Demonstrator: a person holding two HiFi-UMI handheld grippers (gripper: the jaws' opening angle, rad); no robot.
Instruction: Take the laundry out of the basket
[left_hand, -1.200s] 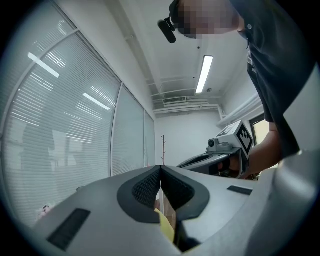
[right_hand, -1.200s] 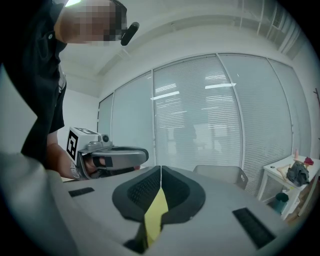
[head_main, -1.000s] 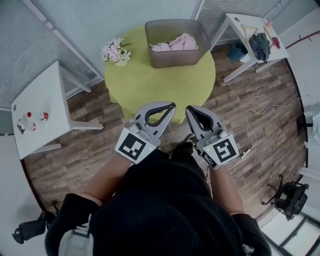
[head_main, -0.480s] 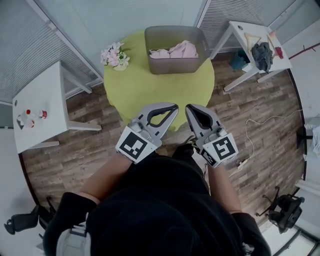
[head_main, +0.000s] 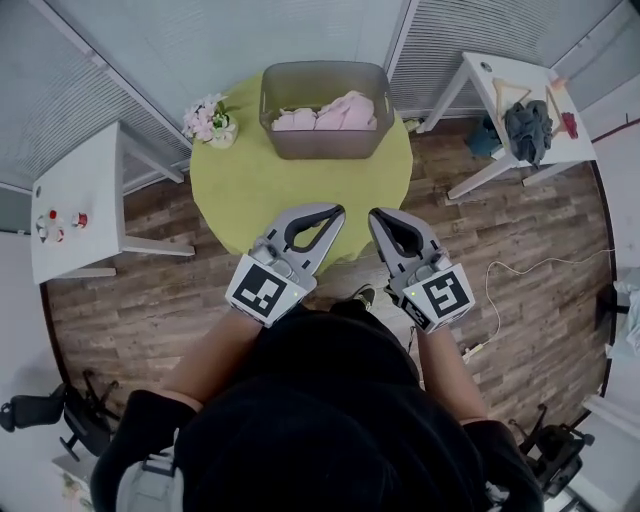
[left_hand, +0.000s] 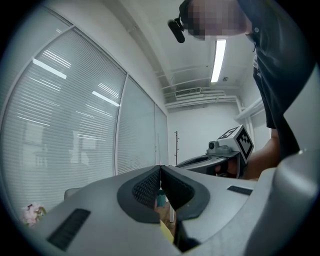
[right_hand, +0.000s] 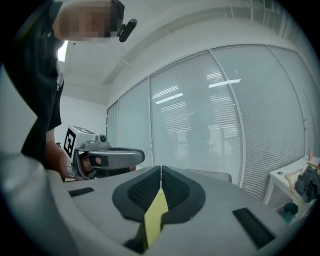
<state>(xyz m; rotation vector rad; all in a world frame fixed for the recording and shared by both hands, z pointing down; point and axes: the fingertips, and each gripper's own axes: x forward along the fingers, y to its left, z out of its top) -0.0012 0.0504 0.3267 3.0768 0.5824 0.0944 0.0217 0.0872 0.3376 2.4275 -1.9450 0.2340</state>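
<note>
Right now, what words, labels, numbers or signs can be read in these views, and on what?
None readable.
On the left gripper and right gripper: only black-and-white square marker patterns, no letters.
On the small items on the white side table: too small to read.

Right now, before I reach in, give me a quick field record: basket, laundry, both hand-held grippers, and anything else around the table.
basket: grey, at the far edge of the round green table
laundry: pink, all inside the basket, none taken out
left hand-held gripper: jaws together, empty, on the table's near side, apart from the basket
right hand-held gripper: jaws together, empty, beside the left one
other: flowers on the table left of the basket; dark garment on the white side table at right
</note>
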